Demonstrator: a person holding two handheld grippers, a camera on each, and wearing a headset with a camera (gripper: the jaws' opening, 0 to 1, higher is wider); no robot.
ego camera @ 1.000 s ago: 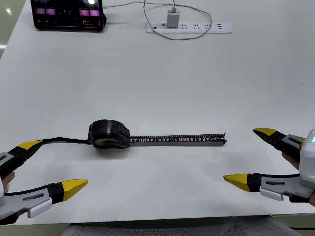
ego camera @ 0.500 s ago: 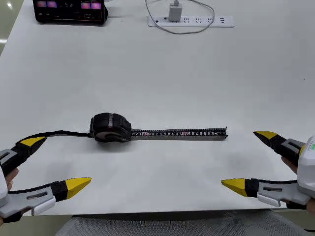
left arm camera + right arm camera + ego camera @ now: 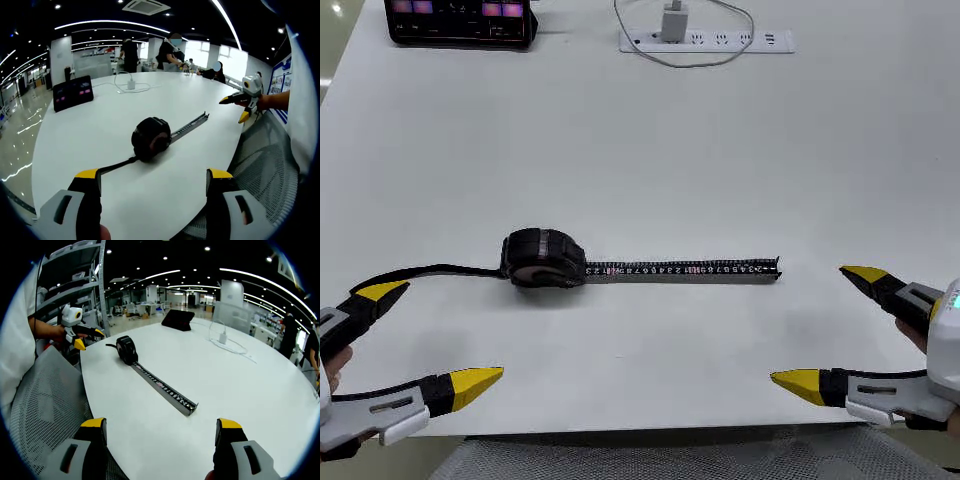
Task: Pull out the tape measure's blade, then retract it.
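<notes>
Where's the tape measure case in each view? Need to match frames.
Head view: tape measure case left of centre.
Left gripper view: tape measure case centre, ahead of the jaws.
Right gripper view: tape measure case upper left.
Shared landmark: dark tablet beyond it.

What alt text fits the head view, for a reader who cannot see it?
A black tape measure lies on a white table with its blade pulled out rightward. The left gripper and right gripper, both open, hover either side, touching nothing.
</notes>
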